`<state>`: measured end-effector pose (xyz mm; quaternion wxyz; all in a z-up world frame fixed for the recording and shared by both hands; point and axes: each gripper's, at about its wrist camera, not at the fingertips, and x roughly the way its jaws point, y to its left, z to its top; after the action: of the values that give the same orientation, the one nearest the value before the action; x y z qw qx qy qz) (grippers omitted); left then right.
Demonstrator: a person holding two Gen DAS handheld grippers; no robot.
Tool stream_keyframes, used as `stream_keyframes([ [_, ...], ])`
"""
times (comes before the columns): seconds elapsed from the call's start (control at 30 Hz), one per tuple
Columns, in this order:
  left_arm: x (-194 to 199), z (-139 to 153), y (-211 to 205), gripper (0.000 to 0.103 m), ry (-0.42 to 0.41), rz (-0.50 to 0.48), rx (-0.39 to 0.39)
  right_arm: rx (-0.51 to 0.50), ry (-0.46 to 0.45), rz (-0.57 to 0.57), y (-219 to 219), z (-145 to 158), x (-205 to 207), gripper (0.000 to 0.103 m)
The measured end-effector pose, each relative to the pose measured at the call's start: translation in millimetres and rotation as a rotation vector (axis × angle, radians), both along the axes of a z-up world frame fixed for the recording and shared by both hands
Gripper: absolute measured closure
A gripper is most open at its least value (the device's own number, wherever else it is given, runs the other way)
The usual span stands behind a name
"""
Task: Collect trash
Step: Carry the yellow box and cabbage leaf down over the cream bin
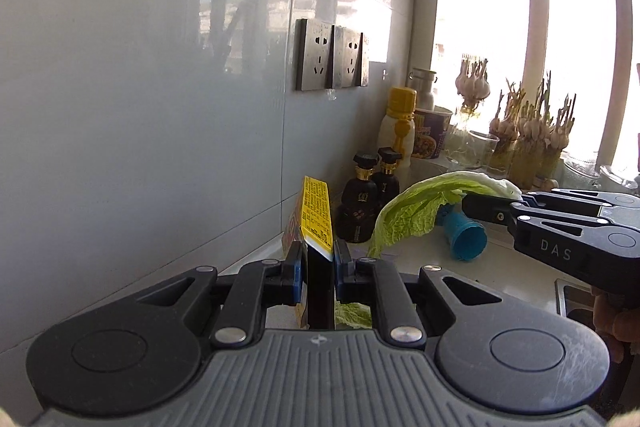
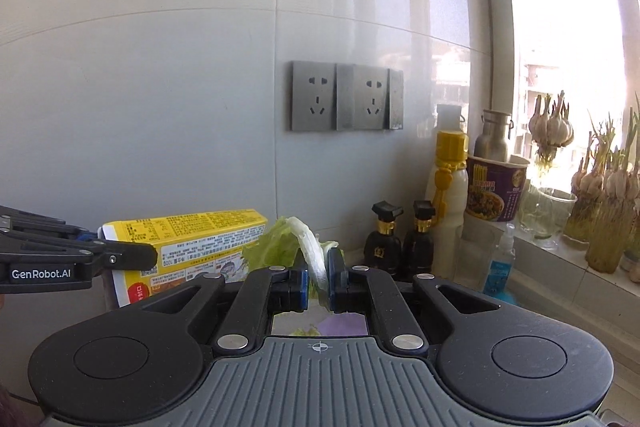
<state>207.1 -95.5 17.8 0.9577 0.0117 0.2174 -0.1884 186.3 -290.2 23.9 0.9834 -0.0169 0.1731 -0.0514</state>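
Observation:
My left gripper is shut on a yellow carton box and holds it upright, edge-on, above the white counter near the tiled wall. The box shows broadside in the right wrist view, with the left gripper at its left end. My right gripper is shut on the white stem of a green cabbage leaf. In the left wrist view the leaf hangs from the right gripper above the counter. A blue plastic cup lies on its side behind the leaf.
Two dark bottles with black caps stand by the wall, then a white bottle with a yellow cap and an instant noodle cup. Sprouting garlic in glasses lines the window sill. A small blue spray bottle stands nearby. Wall sockets are above.

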Motion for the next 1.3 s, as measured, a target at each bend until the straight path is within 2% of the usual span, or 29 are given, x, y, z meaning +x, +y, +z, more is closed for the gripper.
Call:
stream_keyframes([
  [0.23,-18,3,18,0.090,0.008,0.030,0.012,-0.005,-0.005,0.027,18,6,-7,0.096],
  [0.77,-59,-3,80,0.090,0.086,0.168,0.041,0.006,0.029,0.205,102,5,-3,0.096],
  [0.87,-65,-9,90,0.090,0.131,0.194,0.046,0.003,0.062,0.241,120,-2,-2,0.096],
  [1.3,-74,-44,117,0.090,0.379,0.302,0.037,-0.045,0.312,0.320,175,-44,1,0.096],
])
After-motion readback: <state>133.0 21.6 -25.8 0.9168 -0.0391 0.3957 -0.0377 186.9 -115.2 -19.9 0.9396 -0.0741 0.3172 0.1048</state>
